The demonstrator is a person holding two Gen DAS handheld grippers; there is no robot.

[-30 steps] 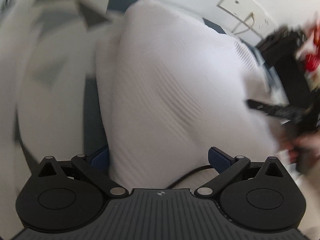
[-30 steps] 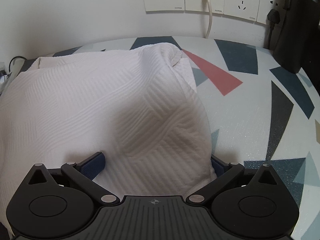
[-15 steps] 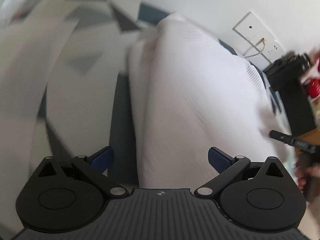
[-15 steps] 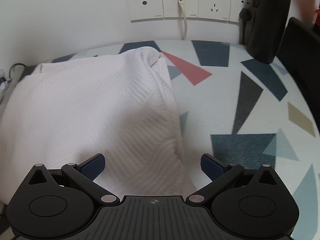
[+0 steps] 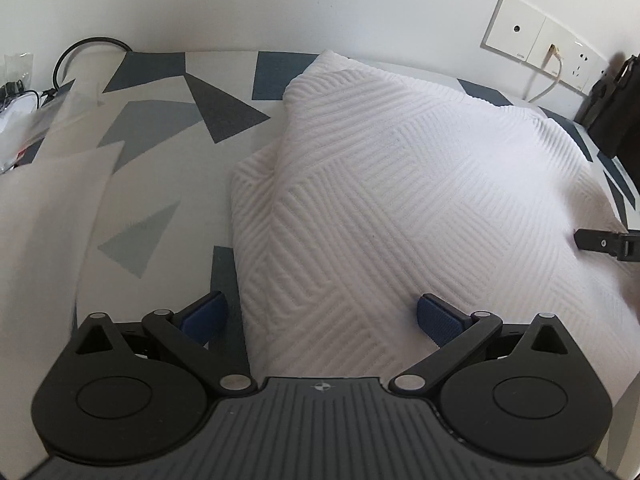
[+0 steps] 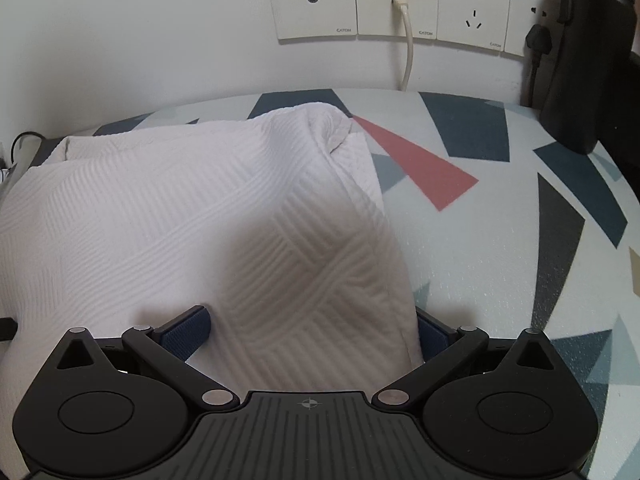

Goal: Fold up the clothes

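A white ribbed garment (image 5: 392, 200) lies folded on the patterned tabletop (image 5: 160, 128). My left gripper (image 5: 320, 318) is open at its near edge. The left fingertip (image 5: 204, 316) sits off the cloth's left side and the right fingertip (image 5: 438, 320) rests over the fabric. In the right wrist view the same garment (image 6: 180, 216) fills the left half. My right gripper (image 6: 310, 332) is open too, straddling the cloth's right edge, which partly hides its right finger (image 6: 434, 330). That gripper's finger (image 5: 600, 242) shows at the left wrist view's right edge.
Wall sockets (image 6: 392, 4) with a white cable (image 6: 408, 52) line the back wall. A black cylindrical bag (image 6: 584, 64) stands at the back right. A black cable loop (image 5: 92, 46) and clear plastic bags (image 5: 24, 120) lie at the far left.
The left gripper's view swung round with heavy blur and is now steady, facing the wall. The right gripper drifted right, clear of the cloth edge, then came back over it. Both stayed open.
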